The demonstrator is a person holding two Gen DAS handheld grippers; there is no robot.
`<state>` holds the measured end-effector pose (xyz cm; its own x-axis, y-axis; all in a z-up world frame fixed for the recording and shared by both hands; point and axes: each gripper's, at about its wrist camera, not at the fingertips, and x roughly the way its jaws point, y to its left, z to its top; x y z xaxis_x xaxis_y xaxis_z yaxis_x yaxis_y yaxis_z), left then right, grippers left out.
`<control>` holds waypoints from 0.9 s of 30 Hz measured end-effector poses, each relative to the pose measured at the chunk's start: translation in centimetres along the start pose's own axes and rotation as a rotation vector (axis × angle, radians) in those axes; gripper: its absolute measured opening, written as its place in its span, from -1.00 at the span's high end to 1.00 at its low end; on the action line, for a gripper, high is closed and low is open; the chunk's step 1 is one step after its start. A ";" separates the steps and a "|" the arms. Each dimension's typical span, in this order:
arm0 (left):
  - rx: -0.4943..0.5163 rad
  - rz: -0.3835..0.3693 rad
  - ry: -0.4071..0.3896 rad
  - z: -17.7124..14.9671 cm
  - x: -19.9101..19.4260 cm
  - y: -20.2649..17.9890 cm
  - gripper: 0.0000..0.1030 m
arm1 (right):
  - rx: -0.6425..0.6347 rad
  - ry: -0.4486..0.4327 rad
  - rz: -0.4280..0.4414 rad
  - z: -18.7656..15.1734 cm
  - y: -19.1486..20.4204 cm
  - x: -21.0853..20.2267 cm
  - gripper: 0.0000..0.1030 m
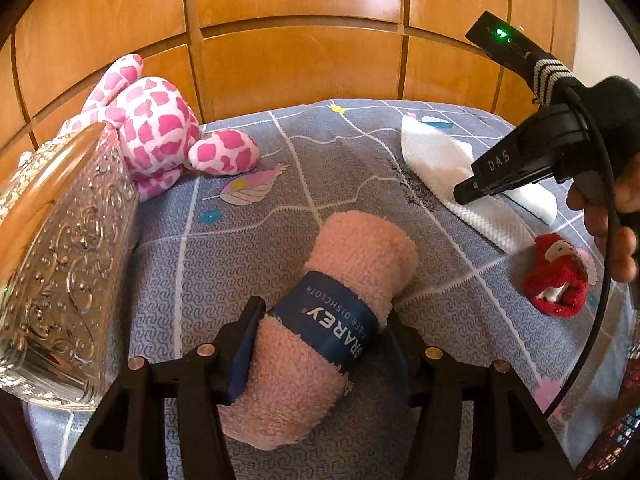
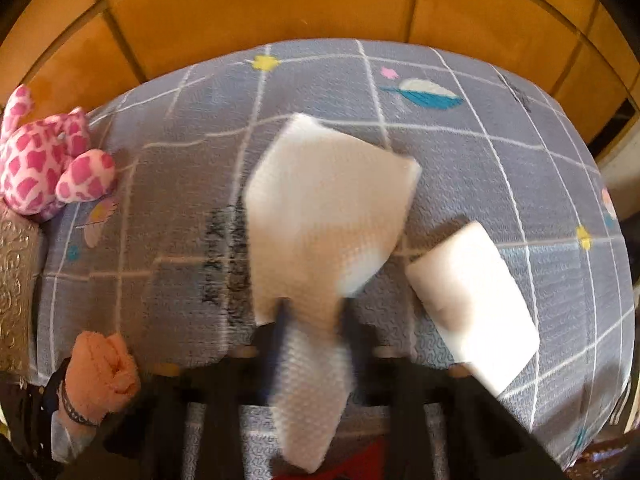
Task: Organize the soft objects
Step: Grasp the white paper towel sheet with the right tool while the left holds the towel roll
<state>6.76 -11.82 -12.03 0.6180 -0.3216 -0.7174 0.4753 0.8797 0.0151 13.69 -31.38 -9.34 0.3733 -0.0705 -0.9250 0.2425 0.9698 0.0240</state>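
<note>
My left hand-held gripper (image 1: 320,344) holds the rolled pink dishcloth (image 1: 344,304) at its blue paper band, low over the bed (image 1: 248,248). My right hand-held gripper (image 2: 314,308), at 2 o'clock from the roll, is pinched narrow on the white cloth (image 2: 320,216). I think I should lift this cloth slowly, so the thin fabric does not slip, and keep it away from the white sponge (image 2: 476,304). The band reads "DISHCLOTH" and partly "AREY"; the right gripper shows "DAS".
</note>
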 end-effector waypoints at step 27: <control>-0.010 -0.003 -0.003 0.0 -0.1 -0.1 -0.14 | -0.043 -0.119 0.100 0.0 0.0 -2.3 0.86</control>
<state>6.71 -11.85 -11.95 0.6185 -0.3257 -0.7151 0.4713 0.8819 0.0059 12.83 -31.23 -7.21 0.4977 0.0018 -0.8674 0.1615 0.9823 0.0948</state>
